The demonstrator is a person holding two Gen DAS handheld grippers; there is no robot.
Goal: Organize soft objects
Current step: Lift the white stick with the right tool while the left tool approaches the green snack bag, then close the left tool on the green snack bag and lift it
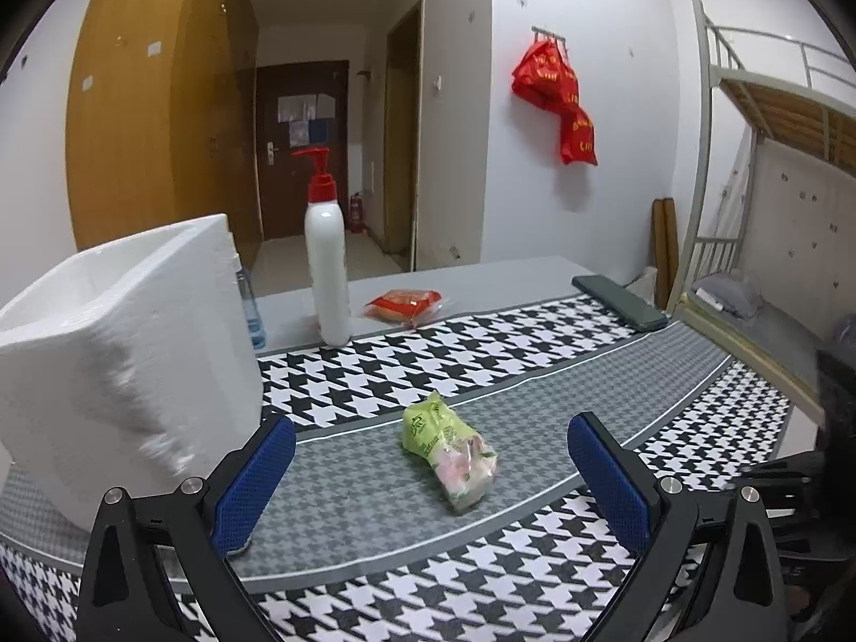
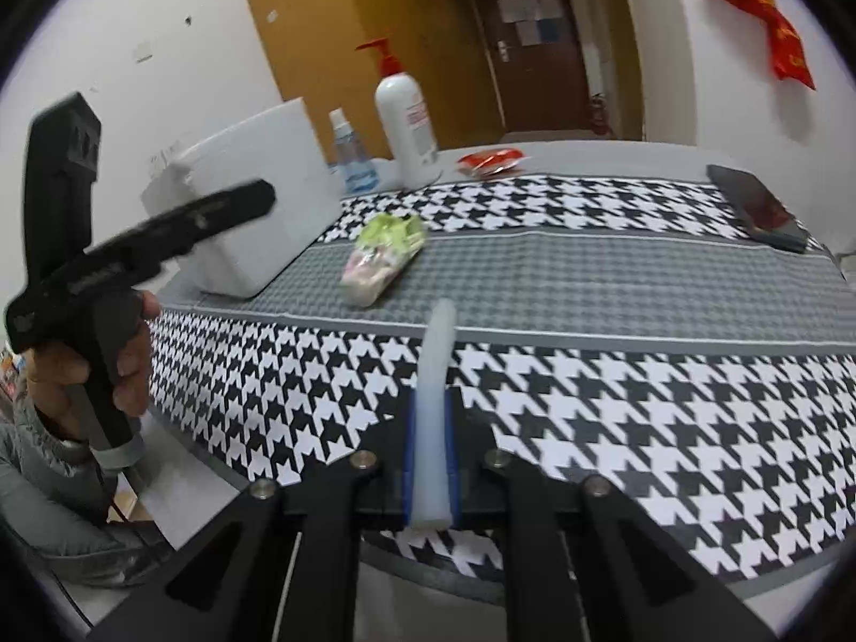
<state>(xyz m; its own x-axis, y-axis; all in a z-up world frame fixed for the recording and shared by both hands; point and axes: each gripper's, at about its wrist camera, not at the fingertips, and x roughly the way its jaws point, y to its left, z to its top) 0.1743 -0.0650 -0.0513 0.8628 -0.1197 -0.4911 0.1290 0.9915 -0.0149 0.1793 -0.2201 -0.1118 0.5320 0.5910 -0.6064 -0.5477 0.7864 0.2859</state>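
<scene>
A dormitory room: metal bunk bed [image 1: 770,123], wooden wardrobe [image 1: 160,107], entrance door [image 1: 302,150].

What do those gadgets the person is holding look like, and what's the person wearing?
Each is a black plastic pistol-grip tool. The left gripper has two fingers with textured blue pads, joined by silver bolts. The right gripper has the same blue pads and bolts. A thin cable hangs below the left handle, beside a grey padded sleeve.

Houndstooth black-and-white cloth [image 1: 428,364] (grey band), green-pink packet [image 1: 449,449].
</scene>
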